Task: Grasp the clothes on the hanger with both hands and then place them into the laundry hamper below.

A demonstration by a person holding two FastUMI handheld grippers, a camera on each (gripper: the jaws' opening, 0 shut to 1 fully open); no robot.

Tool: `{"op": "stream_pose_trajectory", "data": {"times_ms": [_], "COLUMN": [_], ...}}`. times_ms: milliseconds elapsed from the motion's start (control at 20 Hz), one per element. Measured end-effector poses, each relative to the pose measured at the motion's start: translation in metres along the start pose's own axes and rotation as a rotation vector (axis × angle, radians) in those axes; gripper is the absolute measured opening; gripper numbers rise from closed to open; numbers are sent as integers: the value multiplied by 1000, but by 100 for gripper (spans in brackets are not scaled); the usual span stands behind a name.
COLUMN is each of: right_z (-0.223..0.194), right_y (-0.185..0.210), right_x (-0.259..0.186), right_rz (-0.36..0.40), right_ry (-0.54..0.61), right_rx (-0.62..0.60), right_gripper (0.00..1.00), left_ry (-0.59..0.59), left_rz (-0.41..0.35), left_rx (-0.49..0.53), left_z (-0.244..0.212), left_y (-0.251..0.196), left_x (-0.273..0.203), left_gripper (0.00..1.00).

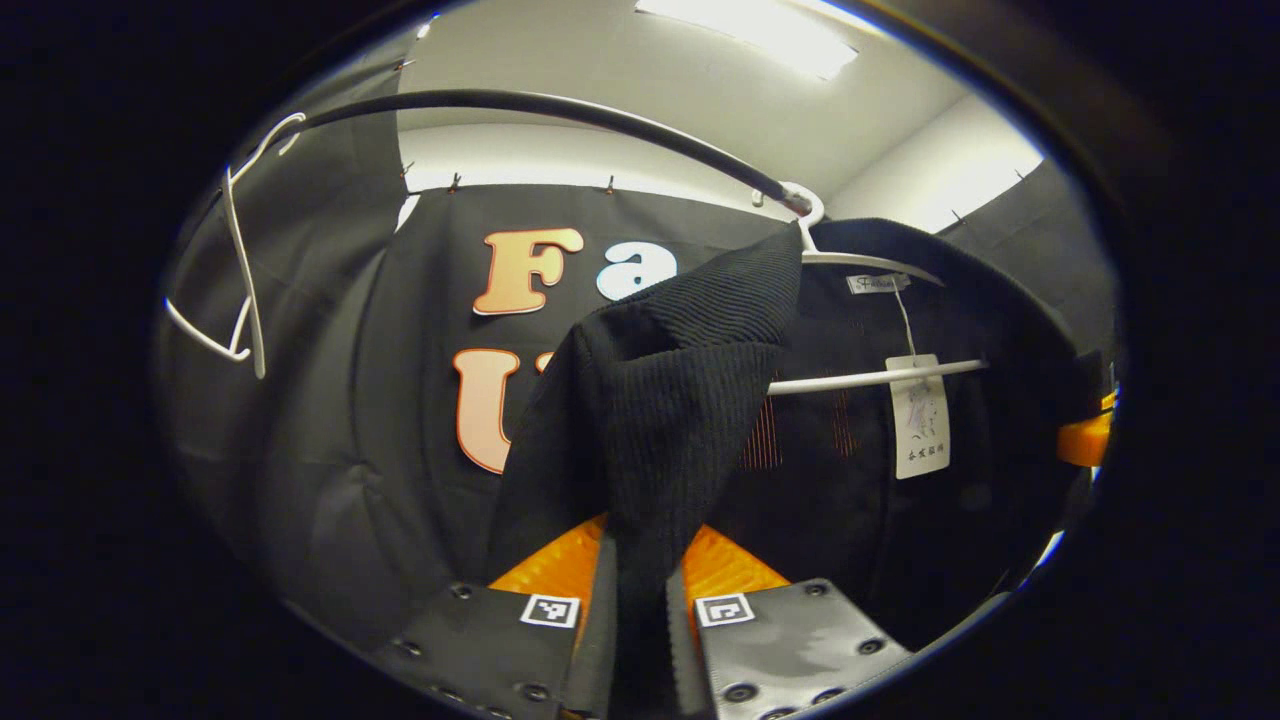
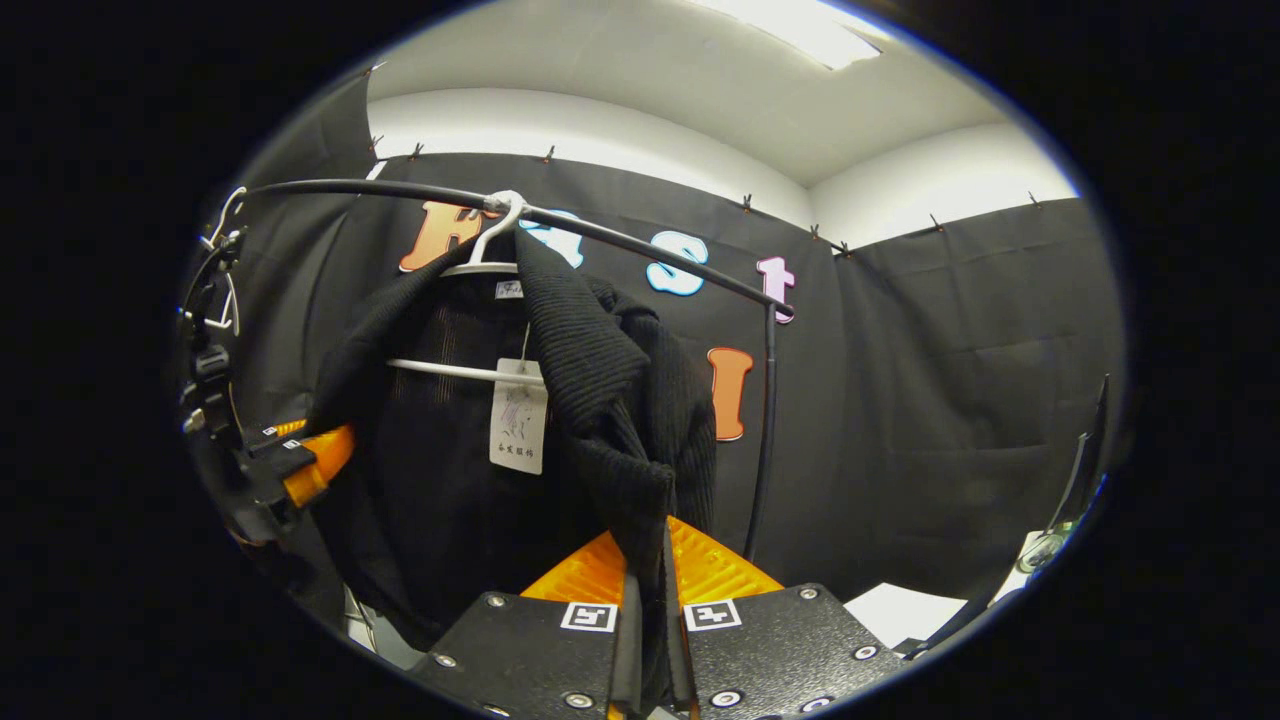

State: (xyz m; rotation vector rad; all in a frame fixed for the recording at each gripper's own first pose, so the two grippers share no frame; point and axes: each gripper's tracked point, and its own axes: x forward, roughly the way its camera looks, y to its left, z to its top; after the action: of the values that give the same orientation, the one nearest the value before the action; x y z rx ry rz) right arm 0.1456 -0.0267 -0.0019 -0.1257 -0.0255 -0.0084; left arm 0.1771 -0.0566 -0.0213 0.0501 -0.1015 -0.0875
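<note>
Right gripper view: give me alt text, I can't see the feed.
The right gripper is shut on a fold of a black sweater that hangs on a white hanger from a black rail. A paper tag dangles at the sweater's front, and the left gripper holds its far side.

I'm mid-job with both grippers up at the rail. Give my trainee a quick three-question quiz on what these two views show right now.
1. True or false: the black ribbed garment is already off the white hanger.
2. What does the left gripper clamp: A the paper tag, B a fold of the garment, C the rail?
3. What hangs at the rail's far end in the left gripper view?

Key: 1 false, it hangs there. 2 B; the right gripper pinches the garment too. 3 an empty white hanger.
</note>
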Motion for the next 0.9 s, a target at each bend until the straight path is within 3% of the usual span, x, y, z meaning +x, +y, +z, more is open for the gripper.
{"op": "stream_pose_trajectory", "data": {"times_ms": [100, 300, 350, 400, 500, 900], "right_z": [8, 37, 47, 59, 80, 145], "right_y": [-4, -21, -26, -33, -48, -104], "right_x": [-5, -19, -22, -25, -30, -2], "right_rz": [-7, -43, -49, -56, -79, -142], "right_ry": [-12, -61, -79, -95, -129, -215], "right_rx": [8, -15, -4, 6, 4, -15], "right_gripper": [8, 3, 10, 3, 3, 3], "left_ry": [16, -1, -12, -40, -102, -215], "left_rz": [-95, -173, -165, -112, 7, 115], "left_rx": [-15, -8, 1, 24, 68, 90], "left_z": [6, 21, 29, 42, 70, 129], "left_y": [-11, -9, -3, 14, 50, 87], "left_x": [-10, -17, -19, -20, -21, -2], "left_gripper": [15, 9, 9, 9, 9, 7]}}
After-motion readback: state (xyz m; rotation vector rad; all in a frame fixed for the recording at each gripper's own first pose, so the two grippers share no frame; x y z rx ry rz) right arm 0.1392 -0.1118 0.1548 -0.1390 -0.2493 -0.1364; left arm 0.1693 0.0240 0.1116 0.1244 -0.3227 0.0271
